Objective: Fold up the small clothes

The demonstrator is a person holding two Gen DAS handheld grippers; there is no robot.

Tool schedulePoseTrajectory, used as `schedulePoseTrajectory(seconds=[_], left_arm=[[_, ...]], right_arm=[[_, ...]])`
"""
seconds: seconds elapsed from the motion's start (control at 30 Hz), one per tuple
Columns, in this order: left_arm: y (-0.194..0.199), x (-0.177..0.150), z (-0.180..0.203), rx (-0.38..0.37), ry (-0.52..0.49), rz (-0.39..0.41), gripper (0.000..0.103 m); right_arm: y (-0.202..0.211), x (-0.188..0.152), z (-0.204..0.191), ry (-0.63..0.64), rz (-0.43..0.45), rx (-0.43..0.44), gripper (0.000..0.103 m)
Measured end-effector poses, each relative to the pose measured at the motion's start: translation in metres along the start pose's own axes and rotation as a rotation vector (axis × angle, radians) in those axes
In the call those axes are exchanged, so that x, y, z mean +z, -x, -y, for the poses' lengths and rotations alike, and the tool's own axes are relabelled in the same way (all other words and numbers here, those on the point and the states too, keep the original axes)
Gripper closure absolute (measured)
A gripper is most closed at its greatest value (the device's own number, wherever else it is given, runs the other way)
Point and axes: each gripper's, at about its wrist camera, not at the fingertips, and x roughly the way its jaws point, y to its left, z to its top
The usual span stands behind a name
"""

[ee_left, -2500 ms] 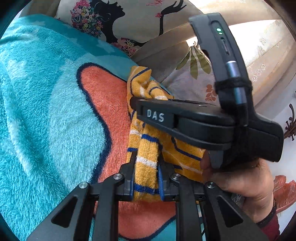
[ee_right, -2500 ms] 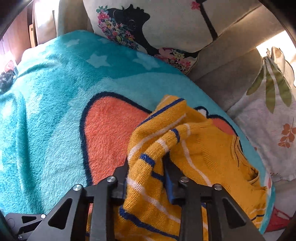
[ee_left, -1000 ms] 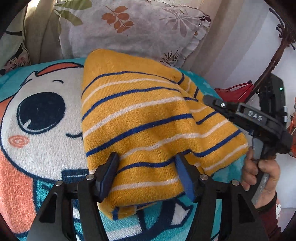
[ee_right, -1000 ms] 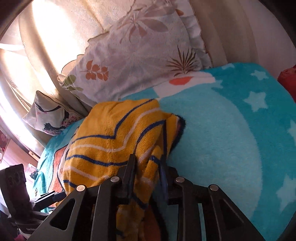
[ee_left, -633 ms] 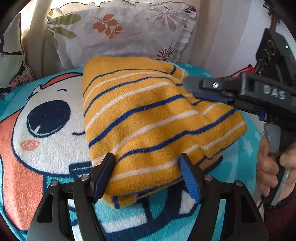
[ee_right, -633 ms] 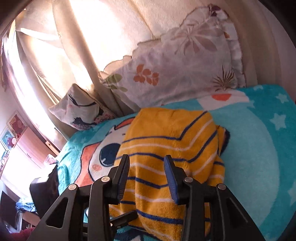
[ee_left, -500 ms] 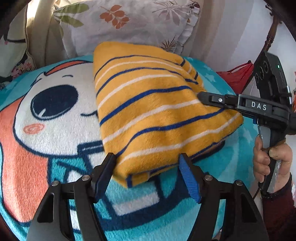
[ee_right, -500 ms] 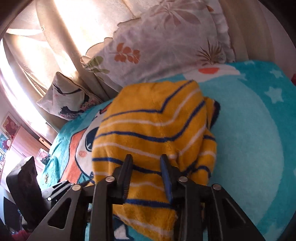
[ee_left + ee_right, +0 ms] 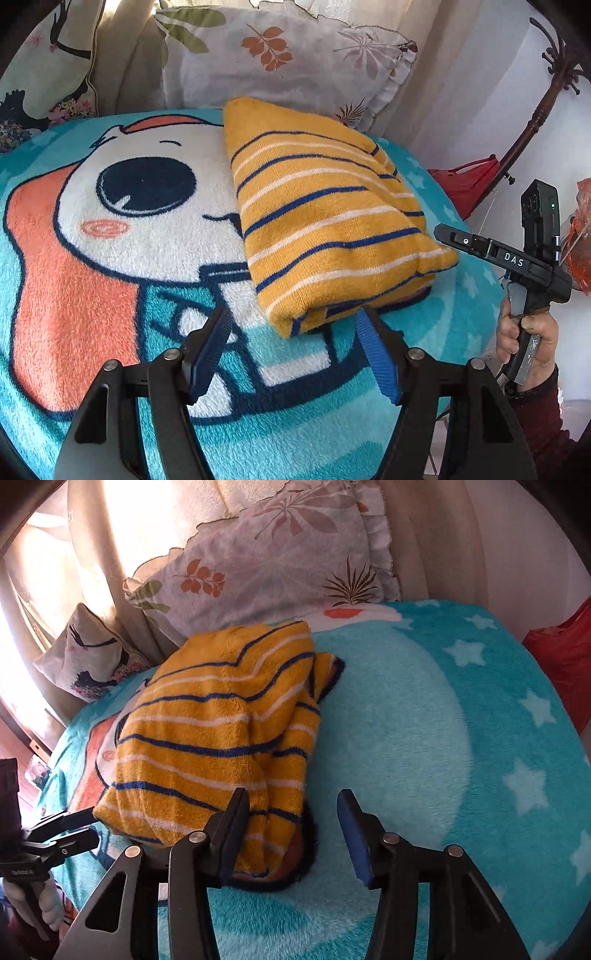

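A small yellow sweater with blue and white stripes lies folded in a bundle on a turquoise cartoon blanket. It also shows in the right wrist view. My left gripper is open and empty, just short of the bundle's near corner. My right gripper is open and empty at the bundle's other side, with its left finger against the cloth. The right gripper shows side-on in the left wrist view, and the left gripper shows in the right wrist view.
A leaf-print pillow leans behind the sweater, and it also shows in the right wrist view. A second printed cushion stands further left. A red bag and a wooden coat stand are off the blanket's right edge.
Both grippers let go of the sweater and opened. It now lies folded on the blanket, and both grippers have drawn back from it.
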Motion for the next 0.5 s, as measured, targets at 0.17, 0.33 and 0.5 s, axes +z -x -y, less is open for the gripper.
schedulePoseTrajectory(seconds=[0.17, 0.33, 0.5], left_arm=[[-0.015, 0.035, -0.019, -0.068, 0.083, 0.023, 0.03], [-0.062, 0.071, -0.052, -0.142, 0.206, -0.026, 0.029], [-0.1, 0.084, -0.056, -0.23, 0.232, -0.063, 0.016]], right_arm=[[0.001, 0.033, 0.01, -0.091, 0.092, 0.11, 0.015], [-0.062, 0.06, 0.03, -0.186, 0.001, 0.127, 0.014], [-0.106, 0.06, 0.035, -0.205, -0.048, 0.177, 0.013]])
